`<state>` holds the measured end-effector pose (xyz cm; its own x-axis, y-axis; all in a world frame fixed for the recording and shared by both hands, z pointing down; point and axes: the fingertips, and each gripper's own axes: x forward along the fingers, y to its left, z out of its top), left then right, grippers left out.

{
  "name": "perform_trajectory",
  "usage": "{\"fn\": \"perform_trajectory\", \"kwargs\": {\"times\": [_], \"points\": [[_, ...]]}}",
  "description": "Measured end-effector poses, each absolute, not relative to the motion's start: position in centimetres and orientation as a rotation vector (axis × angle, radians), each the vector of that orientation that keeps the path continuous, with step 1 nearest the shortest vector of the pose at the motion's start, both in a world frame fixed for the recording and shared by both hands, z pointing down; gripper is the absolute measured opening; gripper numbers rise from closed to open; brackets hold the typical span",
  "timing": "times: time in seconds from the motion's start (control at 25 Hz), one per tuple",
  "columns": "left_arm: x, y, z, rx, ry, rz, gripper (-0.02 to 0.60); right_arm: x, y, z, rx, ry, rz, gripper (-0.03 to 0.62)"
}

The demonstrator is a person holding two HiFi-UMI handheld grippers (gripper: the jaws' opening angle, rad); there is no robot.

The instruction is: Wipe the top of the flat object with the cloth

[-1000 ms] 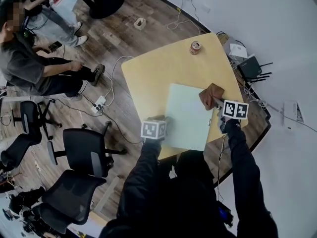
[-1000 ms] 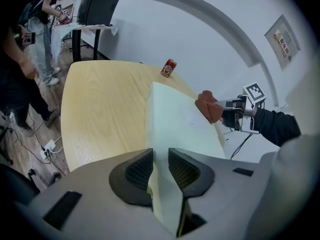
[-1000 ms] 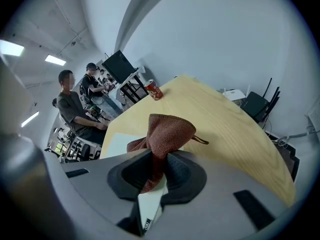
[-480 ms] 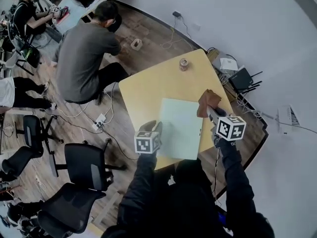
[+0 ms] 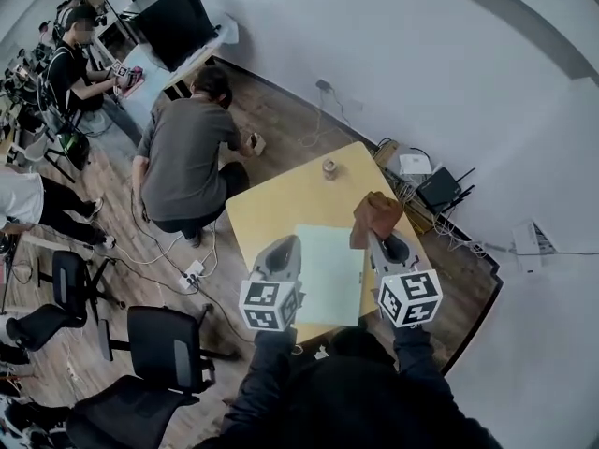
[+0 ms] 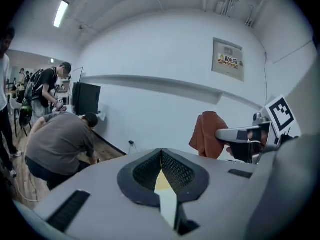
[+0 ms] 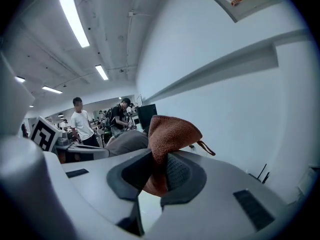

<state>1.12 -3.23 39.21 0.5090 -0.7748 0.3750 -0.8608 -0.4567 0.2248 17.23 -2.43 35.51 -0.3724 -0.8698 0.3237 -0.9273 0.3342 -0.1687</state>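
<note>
The yellow table (image 5: 271, 204) carries the pale flat object (image 5: 329, 274) near its 6 o'clock edge, lying level, probably so its top is open to wiping. The brown cloth (image 5: 374, 215) hangs at that object's 1 o'clock, seemingly raised clear. The right gripper (image 7: 157, 171) is clamped on its bunched fold. The left gripper (image 6: 161, 169), at 9 o'clock, has its jaws together and holds nothing.

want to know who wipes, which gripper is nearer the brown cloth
Right. The right gripper is shut on the cloth, which sticks up out of its jaws. The left gripper is shut and empty, off to the cloth's left, not touching it.
</note>
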Motion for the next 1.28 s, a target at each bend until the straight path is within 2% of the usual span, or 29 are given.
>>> {"fn": "perform_trajectory", "kwargs": {"times": [0.32,0.52,1.28], "points": [[3.9,-2.1,28.8,2.54,-1.438,0.162,0.035,15.9,-0.2,25.9,1.691,-2.503,0.163,0.069],[4.2,-2.2,24.6,2.598,-1.518,0.097,0.035,15.1,-0.6,22.8,1.671,-2.572,0.042,0.069],[2.0,-3.1,23.2,2.555,-1.604,0.072,0.035,12.1,-1.5,21.0,1.542,-2.654,-0.032,0.067]]}}
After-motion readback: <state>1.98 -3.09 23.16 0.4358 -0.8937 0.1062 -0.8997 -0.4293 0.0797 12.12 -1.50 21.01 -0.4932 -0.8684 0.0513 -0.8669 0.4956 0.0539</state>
